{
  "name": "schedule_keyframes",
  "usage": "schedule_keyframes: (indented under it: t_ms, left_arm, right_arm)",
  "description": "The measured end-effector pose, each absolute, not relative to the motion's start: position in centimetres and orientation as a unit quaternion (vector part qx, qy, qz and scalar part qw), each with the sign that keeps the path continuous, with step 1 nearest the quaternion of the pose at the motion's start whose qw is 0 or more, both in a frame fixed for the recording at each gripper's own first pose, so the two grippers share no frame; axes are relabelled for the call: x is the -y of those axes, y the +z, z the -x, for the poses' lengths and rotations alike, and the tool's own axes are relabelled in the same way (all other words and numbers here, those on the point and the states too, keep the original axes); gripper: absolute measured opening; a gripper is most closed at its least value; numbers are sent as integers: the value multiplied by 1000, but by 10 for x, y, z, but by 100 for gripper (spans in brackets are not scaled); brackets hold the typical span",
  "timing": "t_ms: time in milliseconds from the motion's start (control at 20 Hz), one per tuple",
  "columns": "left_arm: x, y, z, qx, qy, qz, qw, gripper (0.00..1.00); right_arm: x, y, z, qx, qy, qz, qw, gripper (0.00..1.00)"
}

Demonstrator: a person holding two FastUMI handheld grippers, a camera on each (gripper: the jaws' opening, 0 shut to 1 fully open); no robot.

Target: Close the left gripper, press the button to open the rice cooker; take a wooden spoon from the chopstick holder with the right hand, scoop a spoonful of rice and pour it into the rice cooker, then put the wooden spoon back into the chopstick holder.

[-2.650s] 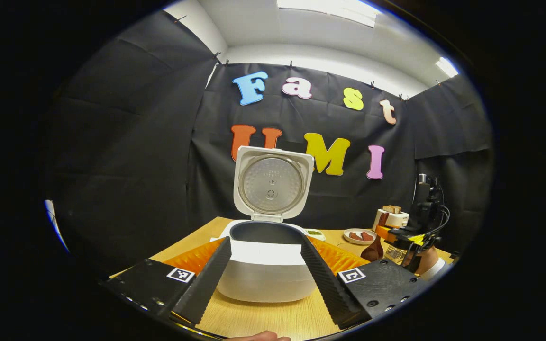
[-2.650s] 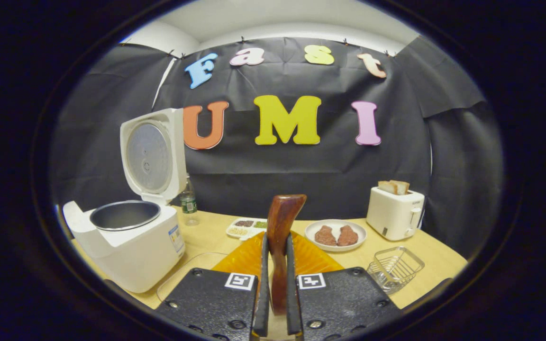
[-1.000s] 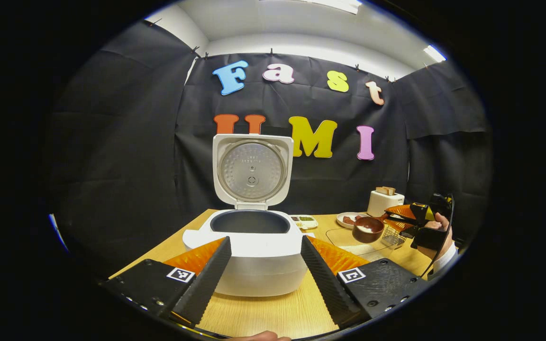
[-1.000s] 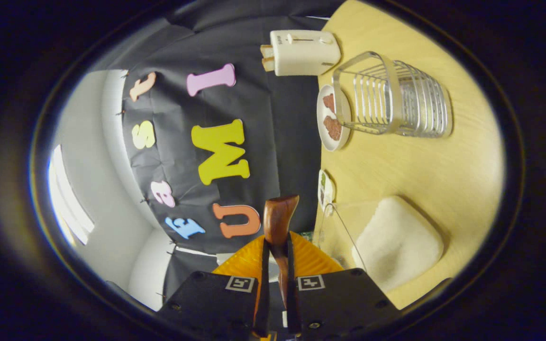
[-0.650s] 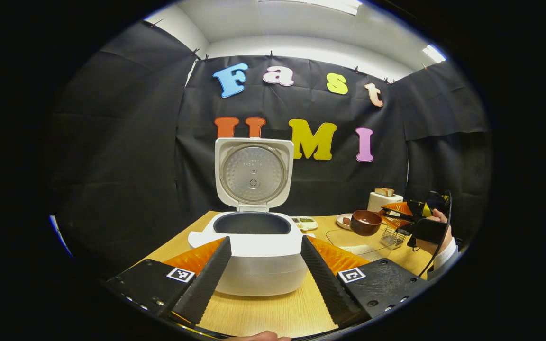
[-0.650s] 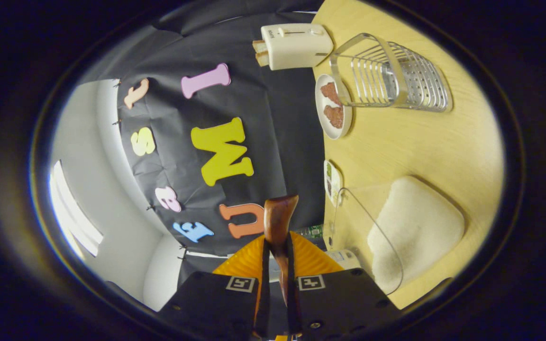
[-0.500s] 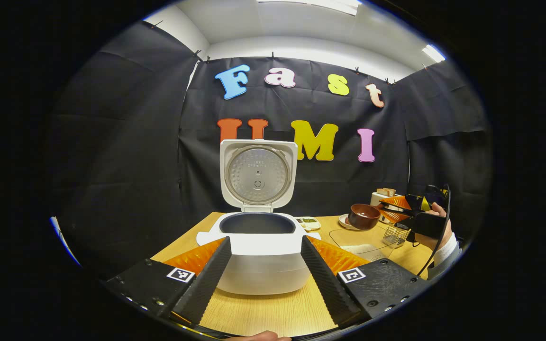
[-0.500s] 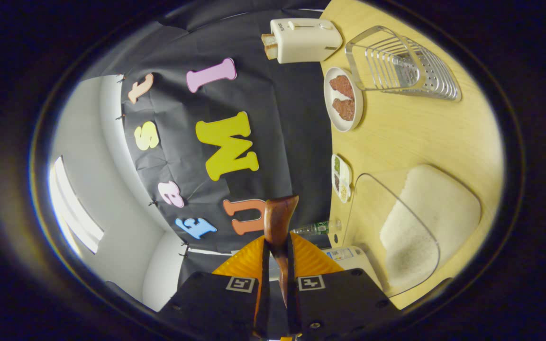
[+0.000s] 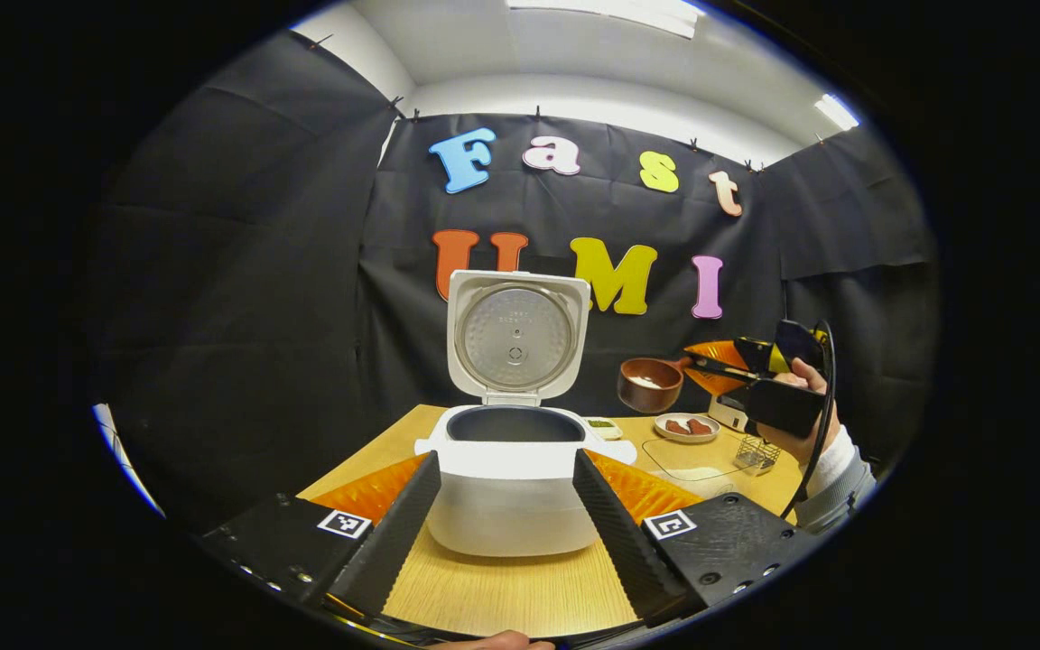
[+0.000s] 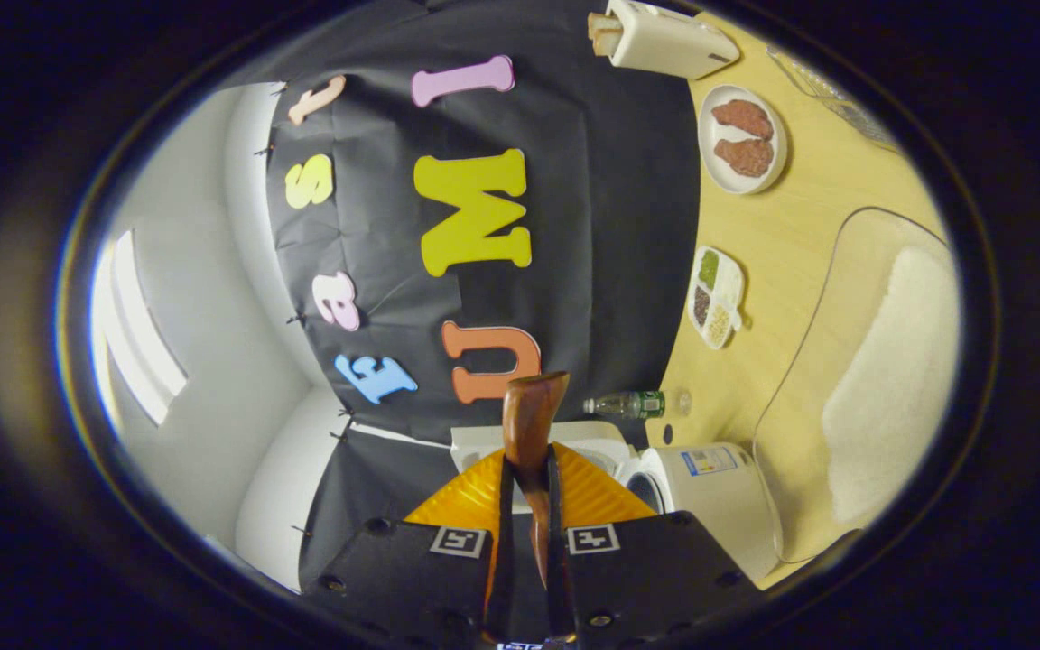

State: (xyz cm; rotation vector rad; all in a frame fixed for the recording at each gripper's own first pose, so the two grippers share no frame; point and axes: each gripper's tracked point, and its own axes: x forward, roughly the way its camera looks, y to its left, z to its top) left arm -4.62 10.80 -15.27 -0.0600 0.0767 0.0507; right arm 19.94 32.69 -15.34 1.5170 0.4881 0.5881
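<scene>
With the spoon loaded and short of the pot, the risks are these.

Right hand-held gripper [image 10: 524, 542]: fingers pressed on the spoon [image 10: 529, 433] handle, nearly together; in the left gripper view it [image 9: 710, 366] hangs above the surface [image 9: 502, 591], rolled on its side.
Spoon: bowl [image 9: 651, 384] shows some white rice; it sits right of the cooker [image 9: 515, 487], higher than the pot rim, not yet over the opening.
Cooker: lid [image 9: 515, 338] upright, pot [image 9: 511, 424] open.
Left hand-held gripper [image 9: 506, 533]: fingers wide apart, holding nothing, framing the cooker from the front.
Risk 1: tipping early would drop rice on the surface beside the cooker; cause, the bowl still being off to one side.
Risk 2: spoon may twist in the narrow grip; cause, load far from the fingers.
Risk 3: bowl could knock the lid; cause, coming in too high and far back.
Holder [image 9: 755, 451]: wire basket at right, near the plate [image 9: 687, 426]; return step not yet done.
</scene>
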Motion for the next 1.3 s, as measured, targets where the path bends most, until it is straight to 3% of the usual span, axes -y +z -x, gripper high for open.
schedule_keyframes:
  t_ms: [250, 550, 600, 650, 900, 1300]
  left_arm:
    - [-120, -150, 53, -34, 29, 38, 998, 95]
    - [-137, -157, 62, -32, 39, 46, 998, 94]
    - [-139, -157, 63, -33, 42, 48, 997, 95]
    - [-142, -158, 65, -33, 44, 50, 997, 95]
    - [-162, -162, 71, -26, 63, 52, 996, 94]
    - [-179, -184, 68, -41, 76, 89, 992, 95]
  right_arm:
    - [-366, -145, -216, -205, 255, -639, 696, 19]
    - [-373, -137, -221, -98, 160, -556, 810, 19]
    - [-381, -129, -215, -85, 167, -537, 823, 15]
    - [-392, -123, -211, -75, 177, -519, 833, 19]
    - [-429, -109, -199, -50, 209, -419, 882, 20]
    - [-485, -97, -180, -26, 273, -275, 922, 20]
